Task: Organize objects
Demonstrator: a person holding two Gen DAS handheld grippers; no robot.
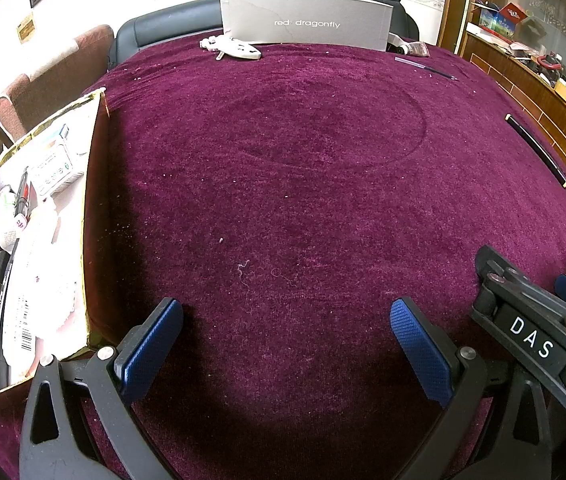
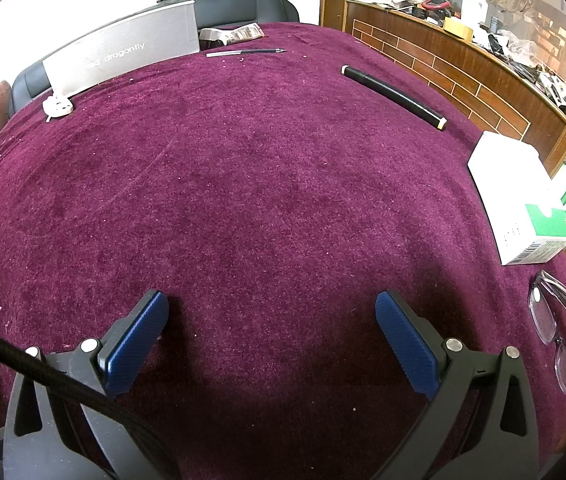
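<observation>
Both cameras sit low over the purple cloth (image 1: 283,160), facing 12 o'clock toward the shared grey box (image 2: 123,52).

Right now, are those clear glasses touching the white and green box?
Apart. The right wrist view shows bare purple cloth between the glasses and the white and green box.

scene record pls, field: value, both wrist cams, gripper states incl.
surface: purple cloth over the table
left gripper: open, empty, low over the cloth
right gripper: open, empty, low over the cloth
box: at left edge, open, already holds pens and small packs
loose near right: white carton, glasses, black tube
loose at far side: pen, white plug
backdrop: grey board standing at far edge
</observation>
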